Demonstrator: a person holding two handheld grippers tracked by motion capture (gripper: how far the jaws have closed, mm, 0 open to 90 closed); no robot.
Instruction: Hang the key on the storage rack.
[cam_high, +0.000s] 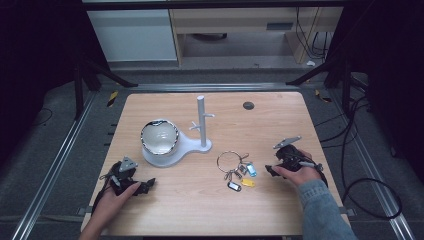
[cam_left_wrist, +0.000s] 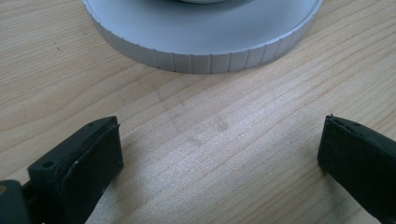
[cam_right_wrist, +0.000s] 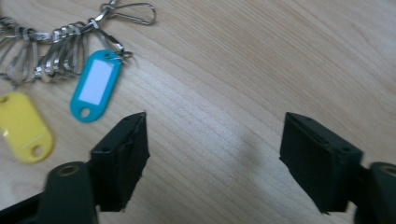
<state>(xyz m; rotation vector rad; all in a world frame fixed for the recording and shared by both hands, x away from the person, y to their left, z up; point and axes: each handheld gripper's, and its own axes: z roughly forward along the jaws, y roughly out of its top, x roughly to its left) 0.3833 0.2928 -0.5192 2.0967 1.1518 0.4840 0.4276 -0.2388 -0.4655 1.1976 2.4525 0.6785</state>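
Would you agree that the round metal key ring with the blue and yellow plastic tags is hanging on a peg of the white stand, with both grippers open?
Not quite: the round metal key ring lies flat on the wooden table, right of the white stand, as the high view shows. Its blue tag and yellow tag rest on the wood. The left gripper and right gripper are indeed open.

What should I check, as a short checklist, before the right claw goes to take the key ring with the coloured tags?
1. Right claw open: ok, the jaws stand apart with bare wood between them.
2. Right claw empty: ok, nothing is held.
3. Key ring free to lift: ok, it lies flat on the table, apart from the white stand.
4. Tags reachable: ok, the blue tag and yellow tag lie just beyond the claw's left jaw, not touching it.
5. Left claw out of the way: ok, open and empty near the stand's base.
6. Pegs on the stand free: ok, nothing hangs there.
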